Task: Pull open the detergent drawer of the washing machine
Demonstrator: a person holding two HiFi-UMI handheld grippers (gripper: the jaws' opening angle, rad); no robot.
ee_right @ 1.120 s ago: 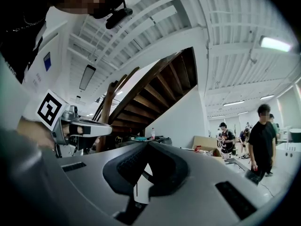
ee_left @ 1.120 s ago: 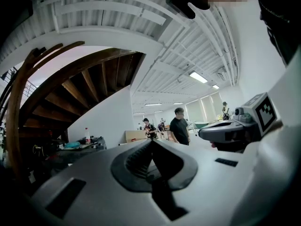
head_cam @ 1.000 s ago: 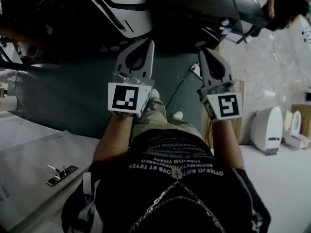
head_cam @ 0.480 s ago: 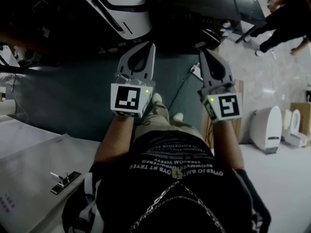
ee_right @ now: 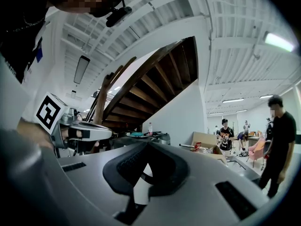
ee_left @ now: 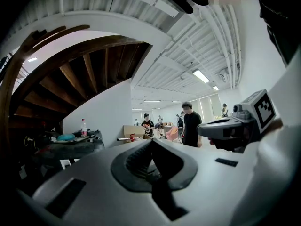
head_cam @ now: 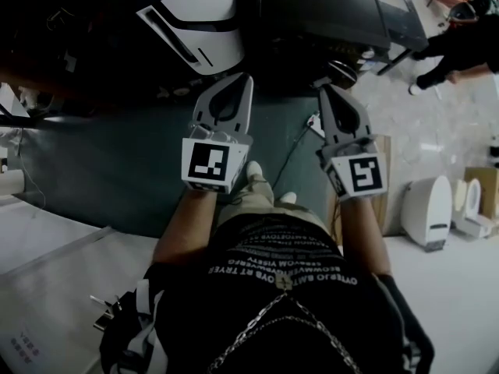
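While held level, grey plastic left tongs (head_cam: 240, 78) and right tongs (head_cam: 325, 89) pinched together, empty; ribbed pads (ee_left: 136, 158).

The person wears a black shirt (head_cam: 234, 322) with white lettering (head_cam: 281, 260), a chain (head_cam: 261, 314), khaki trousers (head_cam: 251, 197) and white shoes (head_cam: 254, 170).

One left gripper (head_cam: 243, 77), one right gripper (head_cam: 325, 89), two marker cubes (head_cam: 212, 164) (head_cam: 360, 175) and two white toilets (head_cam: 427, 213) (head_cam: 475, 202) show.
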